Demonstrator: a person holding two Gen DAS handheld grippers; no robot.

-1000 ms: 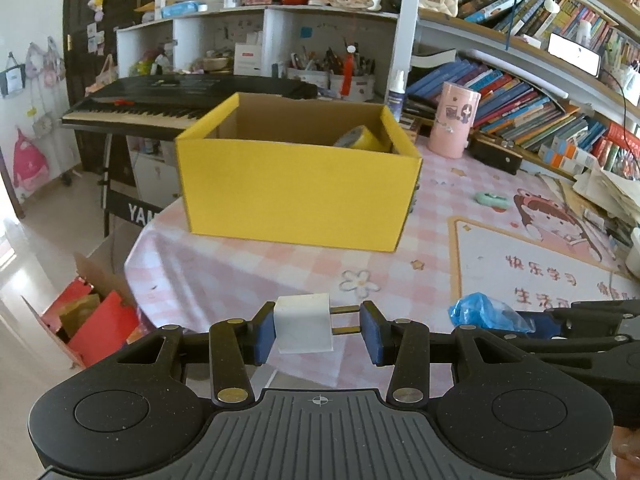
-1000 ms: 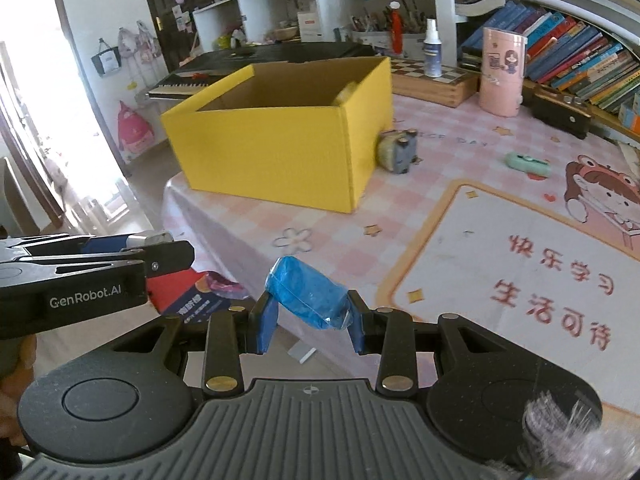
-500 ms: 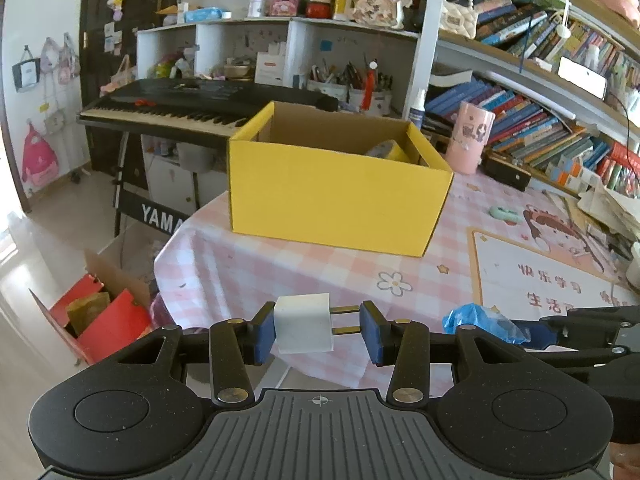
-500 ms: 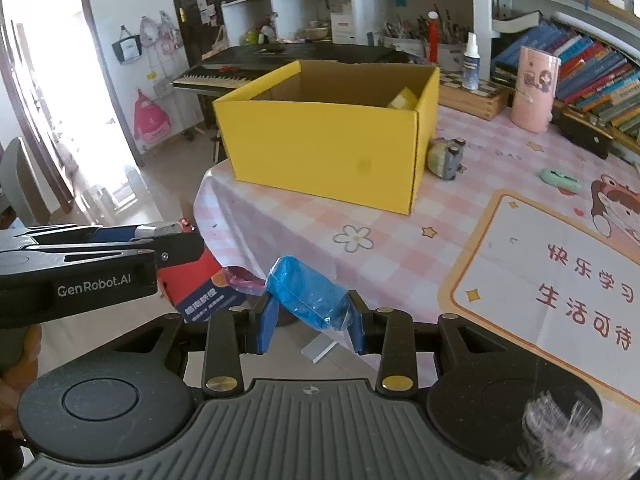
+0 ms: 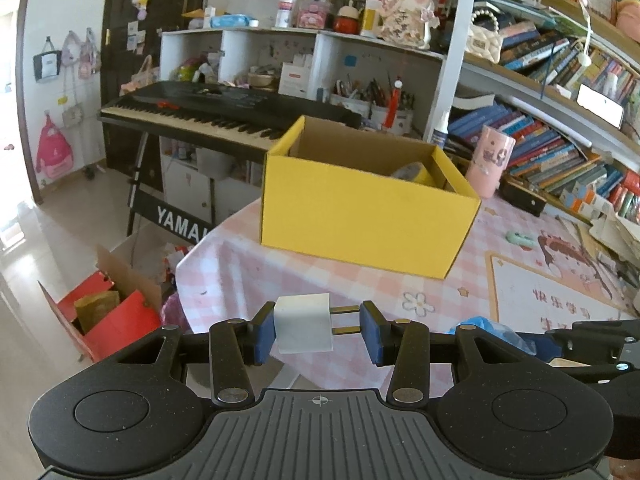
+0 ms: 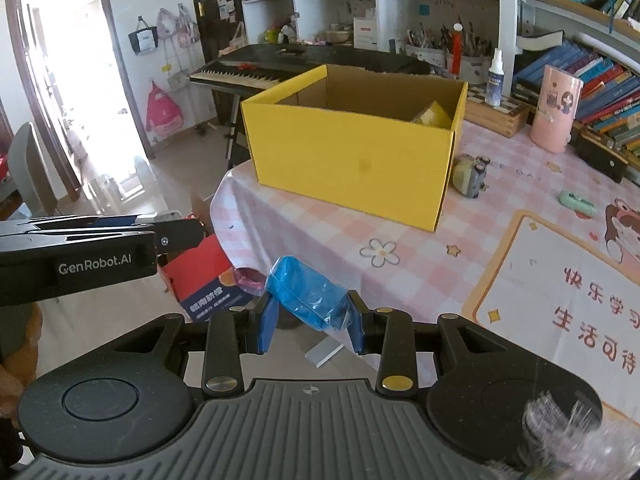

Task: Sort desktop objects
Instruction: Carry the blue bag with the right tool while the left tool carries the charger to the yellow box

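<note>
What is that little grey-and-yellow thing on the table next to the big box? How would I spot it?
Find the open yellow cardboard box on the pink checked tablecloth. At the foot of its right-hand end stands a small rounded grey-and-yellow toy car with dark wheels. Unlike the flat mint-green gadget lying apart further right, it is chunky and close against the box.

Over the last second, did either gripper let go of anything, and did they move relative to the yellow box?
Nothing was let go. The left gripper still clamps the white plug adapter, the right gripper still clamps the blue wrapped packet. Both have pulled back from the yellow box, which now looks smaller and farther off in both views. The box and the items on the pink checked tablecloth stayed put.
</note>
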